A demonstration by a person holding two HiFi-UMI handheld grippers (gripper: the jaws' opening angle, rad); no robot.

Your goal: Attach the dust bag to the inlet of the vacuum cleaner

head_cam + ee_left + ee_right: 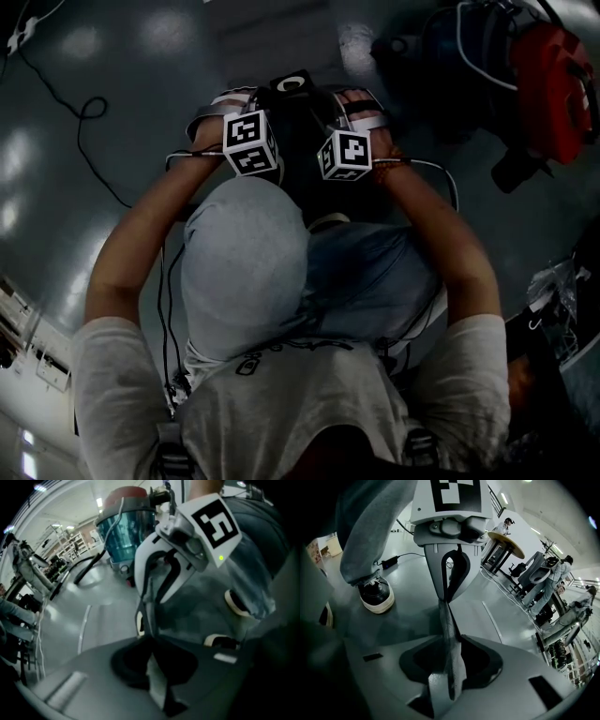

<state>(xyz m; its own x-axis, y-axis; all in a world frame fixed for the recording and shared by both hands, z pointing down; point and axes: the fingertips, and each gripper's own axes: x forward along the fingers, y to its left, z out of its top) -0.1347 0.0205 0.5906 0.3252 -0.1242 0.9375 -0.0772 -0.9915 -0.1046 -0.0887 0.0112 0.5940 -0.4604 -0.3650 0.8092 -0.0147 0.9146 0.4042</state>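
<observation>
In the head view my left gripper point(255, 145) and right gripper point(343, 155) are held close together in front of me, marker cubes up and fingertips hidden. A pale grey bulk that looks like the dust bag point(244, 272) hangs below them, over my legs. A thin grey edge of the dust bag point(449, 634) runs from the left gripper point(444, 599), which pinches it, down between the right gripper's point(450, 681) own jaws, where dark gaps show on both sides. The same strip point(157, 681) sits in the left gripper's point(157, 688) jaws. The vacuum cleaner point(553, 84) stands far right.
The vacuum cleaner's teal drum with a red top point(126, 531) and its black hose point(86, 569) stand on the grey floor beyond the right gripper point(143, 625). A cable point(84, 112) loops on the floor at left. A round table point(506, 543) and people stand in the background.
</observation>
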